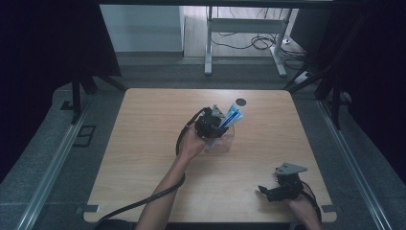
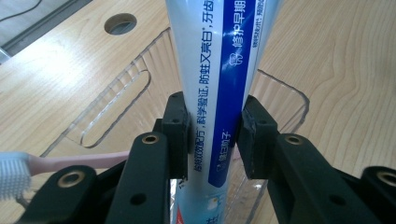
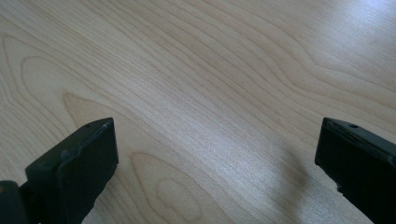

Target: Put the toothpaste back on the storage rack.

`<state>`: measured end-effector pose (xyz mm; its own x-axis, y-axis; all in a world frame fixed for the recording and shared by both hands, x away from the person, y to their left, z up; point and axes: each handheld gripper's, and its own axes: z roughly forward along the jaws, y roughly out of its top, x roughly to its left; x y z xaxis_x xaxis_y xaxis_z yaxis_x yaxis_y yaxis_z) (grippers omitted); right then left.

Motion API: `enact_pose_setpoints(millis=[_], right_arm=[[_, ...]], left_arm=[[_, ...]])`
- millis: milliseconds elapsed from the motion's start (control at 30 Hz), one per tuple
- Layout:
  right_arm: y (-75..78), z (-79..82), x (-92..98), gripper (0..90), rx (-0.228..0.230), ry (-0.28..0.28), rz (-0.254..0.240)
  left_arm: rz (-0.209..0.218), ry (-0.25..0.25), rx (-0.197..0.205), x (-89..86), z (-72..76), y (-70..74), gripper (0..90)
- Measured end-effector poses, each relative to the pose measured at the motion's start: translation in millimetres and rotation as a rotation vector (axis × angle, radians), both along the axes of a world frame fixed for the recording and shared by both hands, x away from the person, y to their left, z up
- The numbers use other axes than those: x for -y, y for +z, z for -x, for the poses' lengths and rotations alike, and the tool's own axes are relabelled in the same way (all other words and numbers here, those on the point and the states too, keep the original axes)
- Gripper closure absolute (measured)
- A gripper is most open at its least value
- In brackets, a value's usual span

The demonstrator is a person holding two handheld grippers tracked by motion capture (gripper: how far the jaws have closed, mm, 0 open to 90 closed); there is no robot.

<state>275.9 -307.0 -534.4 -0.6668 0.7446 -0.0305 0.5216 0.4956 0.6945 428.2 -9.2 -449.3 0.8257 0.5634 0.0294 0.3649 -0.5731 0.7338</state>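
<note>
The left gripper [image 2: 212,135] stands with its two black, blocky jaws set on either flank of a toothpaste tube [image 2: 219,70], a smooth, glossy tube in pale blue-white with a deep blue band and printed lettering running its length; the pads sit flush against its sides, though whether they press firmly or merely touch is hard to judge from so close. The tube rises upright between the jaws and leans a little, its lower end inside a clear plastic organiser [image 2: 116,88], a thin-walled rectangular tray with rounded corners and a long slot-shaped handle cut in one wall. Beside the jaws a toothbrush [image 2: 56,163] lies across the tray, with a matte pink handle and a head of white bristles. In the high view the left gripper [image 1: 216,128] and the hand [image 1: 191,143] behind it sit near the middle of the table [image 1: 143,167], slightly toward the far edge, with the tube [image 1: 232,116] poking up out of the organiser [image 1: 225,141]. The tabletop is pale wood-grain laminate with rounded corners and a round cable hole [image 1: 240,101] close to the far edge. The right gripper [image 1: 266,191] rests low by the near right corner, its jaws spread wide over bare wood with nothing between them, a grey three-cornered plate on top.
</note>
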Motion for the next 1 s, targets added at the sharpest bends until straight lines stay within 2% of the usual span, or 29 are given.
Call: enact_pose_setpoints(millis=[100,233,400,567,700,867,1000], right_arm=[[0.1,0.1,-0.2,0.0,0.001,0.000,0.000],[0.2,0.1,0.1,0.0,0.002,0.000,-0.001],[0.1,0.0,-0.1,0.0,0.001,0.001,-0.001],[-0.2,0.1,-0.7,0.0,0.002,0.002,0.001],[-0.4,0.0,-0.6,0.0,0.000,0.002,0.000],[-0.5,0.0,-0.4,0.0,0.001,0.002,0.000],[-0.7,0.0,-0.6,0.0,0.002,0.003,-0.001]], left_arm=[[-0.006,-0.007,-0.016,2.1,-0.6,-0.2,65.2],[0.009,-0.007,-0.032,0.8,-2.0,0.5,62.7],[0.031,-0.004,-0.022,-1.1,-0.9,4.5,57.7],[0.063,-0.003,-0.021,-4.0,0.5,8.3,48.4],[0.064,-0.004,-0.020,-4.0,2.3,9.5,38.5],[0.097,-0.009,-0.038,-6.6,4.0,14.1,31.2],[0.094,-0.014,-0.044,-7.9,5.7,17.2,23.5]])
